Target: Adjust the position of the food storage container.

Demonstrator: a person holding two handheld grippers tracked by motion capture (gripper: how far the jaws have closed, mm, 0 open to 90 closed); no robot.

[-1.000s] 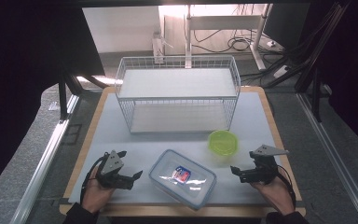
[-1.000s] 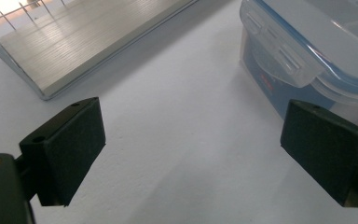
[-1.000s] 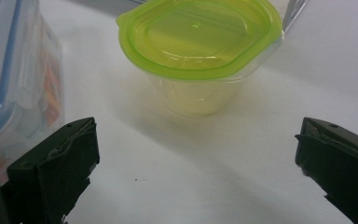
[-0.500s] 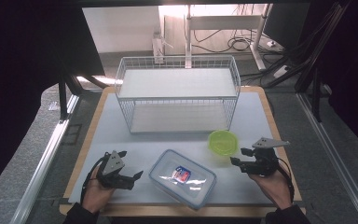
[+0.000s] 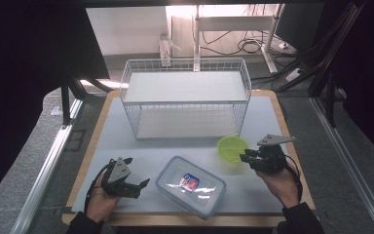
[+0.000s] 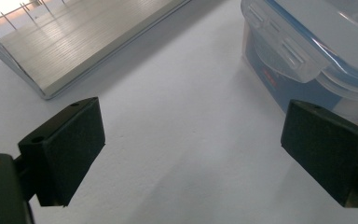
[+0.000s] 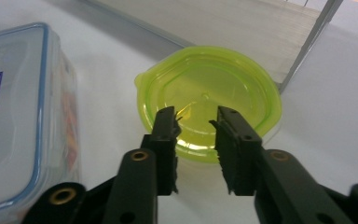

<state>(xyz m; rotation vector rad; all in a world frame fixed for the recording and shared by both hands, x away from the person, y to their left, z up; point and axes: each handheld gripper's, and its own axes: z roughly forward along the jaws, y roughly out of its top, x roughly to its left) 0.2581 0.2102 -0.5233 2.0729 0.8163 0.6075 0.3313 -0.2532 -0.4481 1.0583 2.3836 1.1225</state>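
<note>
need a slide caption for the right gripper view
Right gripper with its fingers narrowly parted over the near rim of a green lidded bowl, beside a clear lidded container.

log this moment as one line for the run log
left gripper: open, beside clear lidded box | right gripper: jaws partly open at green lidded tub, not gripping | wire rack: behind both

White wire rack [image 5: 185, 102] at the back of my counter [image 5: 272, 117], green lidded bowl [image 5: 232, 147] near its right corner, clear lidded box [image 5: 191, 185] at the front
</note>
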